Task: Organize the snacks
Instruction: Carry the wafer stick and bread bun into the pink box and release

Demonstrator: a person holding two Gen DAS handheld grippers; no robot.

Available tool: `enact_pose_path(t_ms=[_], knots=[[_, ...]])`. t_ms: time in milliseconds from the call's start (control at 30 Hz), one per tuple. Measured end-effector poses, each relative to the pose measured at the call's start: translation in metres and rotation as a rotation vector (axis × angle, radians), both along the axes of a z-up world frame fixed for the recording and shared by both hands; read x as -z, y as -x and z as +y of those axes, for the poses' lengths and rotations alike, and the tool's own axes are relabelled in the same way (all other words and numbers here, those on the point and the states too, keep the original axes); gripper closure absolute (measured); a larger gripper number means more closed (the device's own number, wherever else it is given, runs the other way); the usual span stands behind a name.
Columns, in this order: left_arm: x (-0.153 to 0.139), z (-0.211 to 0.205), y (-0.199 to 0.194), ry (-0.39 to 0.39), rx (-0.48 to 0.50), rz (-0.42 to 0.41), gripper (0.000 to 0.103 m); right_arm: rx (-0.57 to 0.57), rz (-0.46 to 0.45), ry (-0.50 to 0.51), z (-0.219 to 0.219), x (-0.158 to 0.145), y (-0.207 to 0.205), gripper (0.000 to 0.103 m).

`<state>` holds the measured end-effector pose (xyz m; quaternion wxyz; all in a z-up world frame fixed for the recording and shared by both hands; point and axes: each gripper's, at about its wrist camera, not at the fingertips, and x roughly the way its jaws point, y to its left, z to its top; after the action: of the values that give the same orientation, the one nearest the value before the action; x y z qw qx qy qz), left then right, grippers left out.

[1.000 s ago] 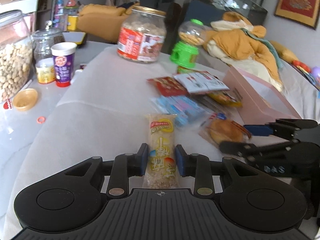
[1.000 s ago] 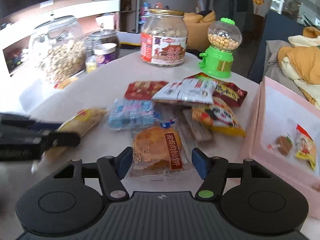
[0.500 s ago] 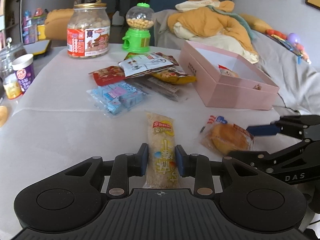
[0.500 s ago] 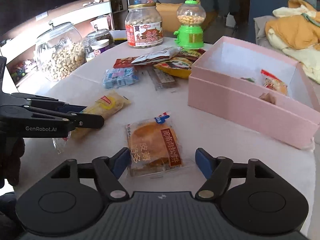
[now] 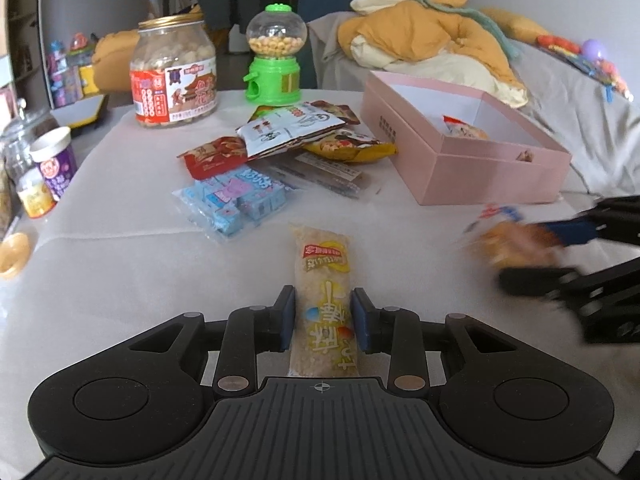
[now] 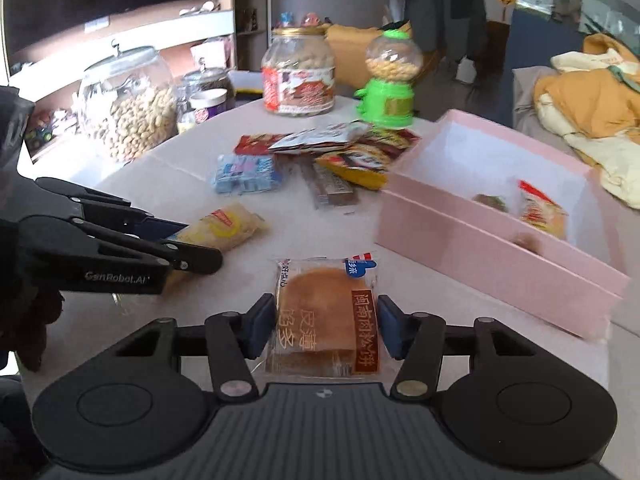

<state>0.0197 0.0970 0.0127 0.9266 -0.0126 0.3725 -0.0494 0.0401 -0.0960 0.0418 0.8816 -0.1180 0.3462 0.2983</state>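
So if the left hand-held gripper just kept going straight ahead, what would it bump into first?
Probably the blue candy bag, slightly left of its line; the left hand-held gripper already holds the yellow snack bar. Depth is unclear.

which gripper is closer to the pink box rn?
Right. The right gripper, closing on the round cake pack, sits just short of the pink box. The left gripper, gripping the long yellow pack, is farther out on the cloth.
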Motion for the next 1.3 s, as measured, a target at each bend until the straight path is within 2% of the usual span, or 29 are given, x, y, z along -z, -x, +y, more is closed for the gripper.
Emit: enact_pose_path(t_ms=[100, 200, 300, 367, 467, 533, 600, 700, 800, 833, 900, 967, 1033, 1133, 1300], knots=[[0.000, -0.010, 0.003, -0.036, -0.010, -0.010, 0.070, 0.049, -0.021, -0.005, -0.025, -0.006, 0.006, 0.049], [-0.004, -0.018, 0.012, 0.058, 0.072, -0.017, 0.070, 0.113, -0.049, 0.001, -0.048, -0.009, 0.008, 0.049], [-0.020, -0.039, 0.021, 0.070, 0.149, -0.056, 0.070, 0.170, -0.060, -0.018, -0.072, -0.012, 0.007, 0.049], [-0.046, -0.048, 0.017, 0.113, 0.199, -0.101, 0.070, 0.207, -0.074, -0.030, -0.086, -0.013, 0.006, 0.049], [-0.104, -0.061, -0.007, 0.132, 0.231, -0.240, 0.070, 0.240, -0.084, -0.052, -0.100, -0.015, 0.004, 0.049], [-0.136, -0.070, -0.035, 0.135, 0.232, -0.316, 0.070, 0.249, -0.090, -0.069, -0.107, -0.016, 0.004, 0.049], [-0.151, -0.079, -0.067, 0.159, 0.220, -0.352, 0.070, 0.258, -0.095, -0.083, -0.112, -0.016, 0.004, 0.049], [-0.137, -0.091, -0.136, 0.215, 0.159, -0.274, 0.070, 0.268, -0.083, -0.092, -0.114, -0.012, 0.001, 0.049], [-0.089, -0.102, -0.194, 0.211, 0.101, -0.090, 0.070, 0.277, -0.068, -0.076, -0.113, -0.007, -0.003, 0.049], [-0.075, -0.104, -0.202, 0.196, 0.102, -0.058, 0.070, 0.280, -0.067, -0.070, -0.113, -0.006, -0.004, 0.049], [-0.054, -0.107, -0.213, 0.176, 0.111, -0.041, 0.070, 0.285, -0.065, -0.061, -0.114, -0.005, -0.006, 0.049], [-0.047, -0.102, -0.219, 0.199, 0.114, -0.053, 0.070, 0.290, -0.060, -0.053, -0.116, -0.005, -0.011, 0.049], [-0.049, -0.088, -0.214, 0.259, 0.101, -0.073, 0.070, 0.299, -0.055, -0.045, -0.118, -0.006, -0.018, 0.049], [-0.062, -0.063, -0.186, 0.331, 0.102, -0.134, 0.070, 0.301, -0.064, -0.066, -0.119, -0.017, -0.025, 0.049], [-0.069, -0.021, -0.122, 0.337, 0.051, -0.209, 0.070, 0.346, -0.080, -0.168, -0.126, -0.059, -0.054, 0.049]])
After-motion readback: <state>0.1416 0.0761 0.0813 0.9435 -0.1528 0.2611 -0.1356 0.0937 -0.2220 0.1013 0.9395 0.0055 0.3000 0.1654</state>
